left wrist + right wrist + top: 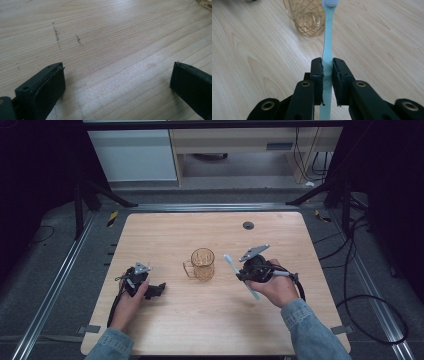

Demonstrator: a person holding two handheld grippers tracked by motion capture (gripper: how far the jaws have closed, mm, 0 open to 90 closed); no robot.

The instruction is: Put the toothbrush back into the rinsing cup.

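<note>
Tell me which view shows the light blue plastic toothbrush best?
The right gripper view: the light blue plastic toothbrush runs up between the shut jaws, bristles at top. The high view shows it small in the right gripper. The left gripper view looks at wooden table.

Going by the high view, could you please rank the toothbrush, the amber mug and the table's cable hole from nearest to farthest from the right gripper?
1. Toothbrush, clamped in the right gripper itself.
2. Amber mug, to its left, mid-table.
3. Cable hole, beyond it, near the table's far edge.
</note>
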